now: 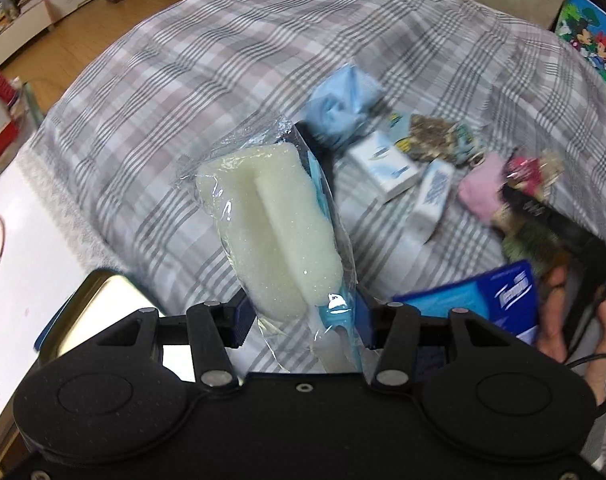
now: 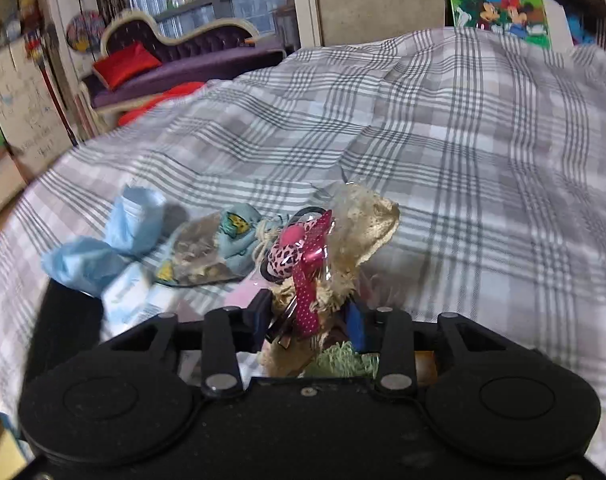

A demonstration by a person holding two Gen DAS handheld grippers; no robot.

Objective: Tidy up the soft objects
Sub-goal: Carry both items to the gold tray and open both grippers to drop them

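Fingers of the left gripper (image 1: 303,322) are pinching together on the blue handle of a white foam sponge brush sealed in a clear plastic sleeve (image 1: 271,224), gripping low on the stem probably so the bulky foam head is sticking out ahead, free of the jaws and above the grey plaid bedsheet (image 1: 191,80). Near left of it, a gold-rimmed tin box (image 1: 99,312) is sitting at the bed's edge, likely the place things are being sorted into. The right gripper (image 2: 309,316) is clamping on a tan plush toy with a pink dotted ribbon (image 2: 343,240), holding it upright off the sheet. Farther out to its left, crumpled light-blue cloths (image 2: 115,236), white tissue packs (image 1: 387,172) and a pink folded cloth (image 1: 483,184) are lying in a loose cluster, not yet sorted.
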